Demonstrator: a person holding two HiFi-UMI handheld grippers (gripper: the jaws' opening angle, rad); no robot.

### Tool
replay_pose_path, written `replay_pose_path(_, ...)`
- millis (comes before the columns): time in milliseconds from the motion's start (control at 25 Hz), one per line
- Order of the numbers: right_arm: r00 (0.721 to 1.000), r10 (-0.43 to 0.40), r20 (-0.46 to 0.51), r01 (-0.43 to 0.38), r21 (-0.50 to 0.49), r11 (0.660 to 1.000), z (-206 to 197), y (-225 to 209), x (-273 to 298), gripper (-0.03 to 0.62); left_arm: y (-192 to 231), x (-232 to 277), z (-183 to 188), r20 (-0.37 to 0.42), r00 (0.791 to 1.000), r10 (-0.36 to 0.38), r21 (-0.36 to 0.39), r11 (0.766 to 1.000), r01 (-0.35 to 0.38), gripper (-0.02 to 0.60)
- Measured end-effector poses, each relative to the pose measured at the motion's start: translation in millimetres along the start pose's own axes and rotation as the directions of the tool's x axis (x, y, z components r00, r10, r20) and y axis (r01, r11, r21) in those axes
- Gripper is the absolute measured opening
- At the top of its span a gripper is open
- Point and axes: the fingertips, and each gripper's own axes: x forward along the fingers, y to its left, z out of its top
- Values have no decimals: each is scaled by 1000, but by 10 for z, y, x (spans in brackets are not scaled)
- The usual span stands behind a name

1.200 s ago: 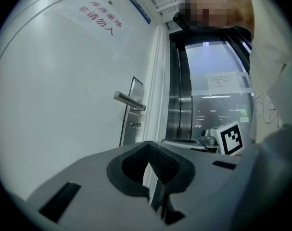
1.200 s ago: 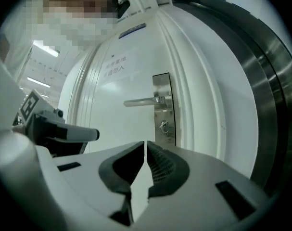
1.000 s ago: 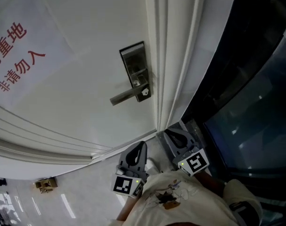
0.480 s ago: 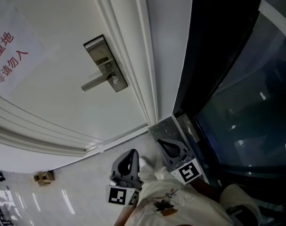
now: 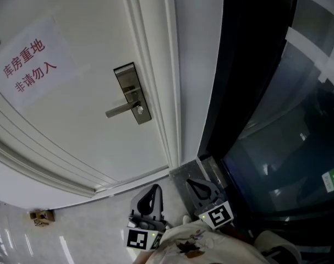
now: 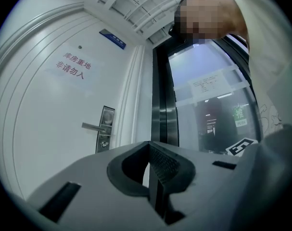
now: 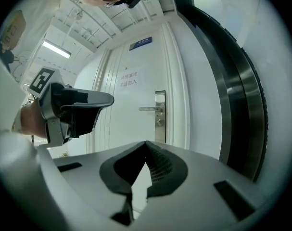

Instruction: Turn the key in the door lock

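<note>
Left gripper (image 5: 154,188) and right gripper (image 5: 193,182) are hovering side by side over the pale floor (image 5: 73,236), just ahead of the person's light-coloured top (image 5: 202,246), both pointing towards the white door (image 5: 73,136). Each is keeping its jaws pressed together at the tips, and neither is holding anything, as both gripper views are showing. Square-marked cubes (image 5: 140,238) are riding at the back of each tool. In the right gripper view, the left gripper is showing to the left and slightly ahead, a hand wrapped around its grip.

Beyond the tips, a grey metal plate (image 5: 206,168) is sitting at the foot of the door frame (image 5: 169,92), and a small brown object (image 5: 40,218) is lying on the floor off to the left. Dark glass panelling (image 5: 277,125) is filling the right side.

Further on, well apart from both grippers, the steel lock plate (image 5: 132,92) is standing on the door's right edge, just beside the frame, with its lever handle (image 5: 119,111) pointing left. A small pale cylinder (image 5: 139,110) is showing on the plate by the lever's root; whether a key is sitting in it is too small to tell.

Farthest off, a paper notice (image 5: 30,65) in red characters is hanging on the door, and a blue sign (image 7: 141,43) is sitting above it
</note>
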Motion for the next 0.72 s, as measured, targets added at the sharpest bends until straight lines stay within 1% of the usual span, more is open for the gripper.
replay_pose_path(160,1000,19,8,-19,4,1000,67,159,49,6,21,-102,55,18,1000,-4,24,1000,4,3)
replay_pose_path(240,999,36,11,-36,-6,999,115,281,89,6,43,-163,27,-18,1000,-3,33,999,3,3)
replay_pose_path(320,999,51,14,-51,-16,999,146,389,121,6,62,-206,-22,-44,999,-18,36,999,20,3)
replay_pose_path(400,998,56,16,-56,-15,998,144,463,140,6,85,-231,-79,-57,998,-38,17,999,39,3)
replay_pose_path(520,999,46,7,-46,12,999,127,525,143,6,83,-264,-136,-90,994,-54,-24,998,53,3)
replay_pose_path(600,999,42,2,-42,30,999,136,565,158,6,91,-285,-115,-84,995,-58,-36,998,55,3)
replay_pose_path(720,999,41,8,-41,28,999,164,610,189,6,145,-309,-83,-57,998,-40,-47,998,37,3)
